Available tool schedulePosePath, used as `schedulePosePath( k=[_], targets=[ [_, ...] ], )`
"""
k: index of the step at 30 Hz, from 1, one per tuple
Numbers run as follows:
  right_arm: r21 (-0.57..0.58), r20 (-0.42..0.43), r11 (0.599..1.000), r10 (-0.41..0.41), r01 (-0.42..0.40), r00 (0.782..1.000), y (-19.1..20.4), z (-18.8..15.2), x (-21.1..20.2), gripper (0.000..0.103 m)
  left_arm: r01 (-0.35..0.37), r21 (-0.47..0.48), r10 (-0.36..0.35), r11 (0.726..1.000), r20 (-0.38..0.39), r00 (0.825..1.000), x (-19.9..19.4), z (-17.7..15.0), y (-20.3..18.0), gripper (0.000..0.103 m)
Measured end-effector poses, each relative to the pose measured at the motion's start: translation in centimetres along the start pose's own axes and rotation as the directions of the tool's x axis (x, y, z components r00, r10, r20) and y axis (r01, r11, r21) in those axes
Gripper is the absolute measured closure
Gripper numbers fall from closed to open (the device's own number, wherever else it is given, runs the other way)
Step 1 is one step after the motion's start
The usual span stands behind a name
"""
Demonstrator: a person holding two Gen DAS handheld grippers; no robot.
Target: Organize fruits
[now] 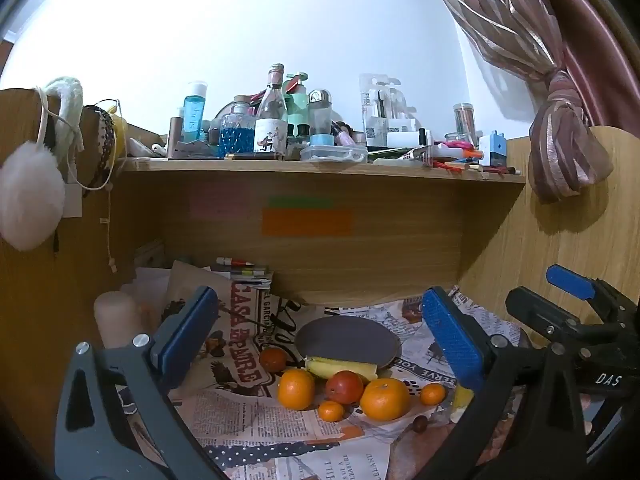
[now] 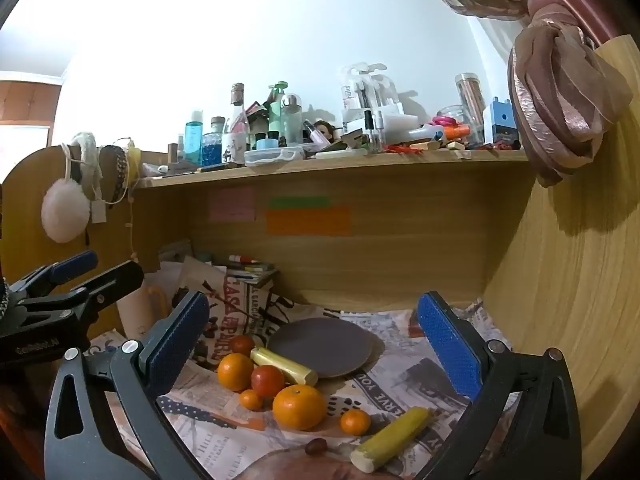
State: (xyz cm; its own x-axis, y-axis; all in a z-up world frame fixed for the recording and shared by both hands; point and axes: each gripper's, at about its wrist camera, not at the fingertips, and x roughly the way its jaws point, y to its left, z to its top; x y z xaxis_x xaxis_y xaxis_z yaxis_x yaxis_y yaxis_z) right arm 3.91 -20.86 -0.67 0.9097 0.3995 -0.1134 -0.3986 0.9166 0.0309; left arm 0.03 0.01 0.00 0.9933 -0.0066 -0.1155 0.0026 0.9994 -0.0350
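Observation:
A dark round plate [image 1: 347,340] [image 2: 320,347] lies on the newspaper-covered desk [image 1: 256,432]. In front of it sit two big oranges [image 1: 385,398] [image 2: 299,406], [image 1: 296,389] [image 2: 235,371], a red fruit [image 1: 344,386] [image 2: 267,380], two small tangerines [image 1: 331,410] [image 2: 355,421], a dark orange fruit [image 1: 273,359] [image 2: 241,345] and a small brown fruit [image 1: 420,423] [image 2: 316,445]. One banana [image 1: 340,368] [image 2: 284,366] lies at the plate's edge; another [image 2: 392,438] lies at the right. My left gripper [image 1: 320,340] and right gripper [image 2: 312,340] are open, empty, held above the fruit.
A wooden shelf [image 1: 320,166] above carries several bottles and jars. Wooden side panels [image 2: 560,280] enclose the desk. A curtain knot [image 2: 560,92] hangs at the right. A white pompom [image 1: 28,204] hangs at the left. A pale cylinder [image 1: 118,320] and papers stand at back left.

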Motion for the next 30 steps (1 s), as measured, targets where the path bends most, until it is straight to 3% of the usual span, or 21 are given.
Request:
schedulePosePath(
  k=[30],
  targets=[
    [0.004,-0.012,1.0,-0.001,0.001,1.0,0.0,-0.1,0.1,0.0,-0.002,0.011,0.002,1.0,-0.002,1.0,0.2,-0.3,0.5,0.0]
  ],
)
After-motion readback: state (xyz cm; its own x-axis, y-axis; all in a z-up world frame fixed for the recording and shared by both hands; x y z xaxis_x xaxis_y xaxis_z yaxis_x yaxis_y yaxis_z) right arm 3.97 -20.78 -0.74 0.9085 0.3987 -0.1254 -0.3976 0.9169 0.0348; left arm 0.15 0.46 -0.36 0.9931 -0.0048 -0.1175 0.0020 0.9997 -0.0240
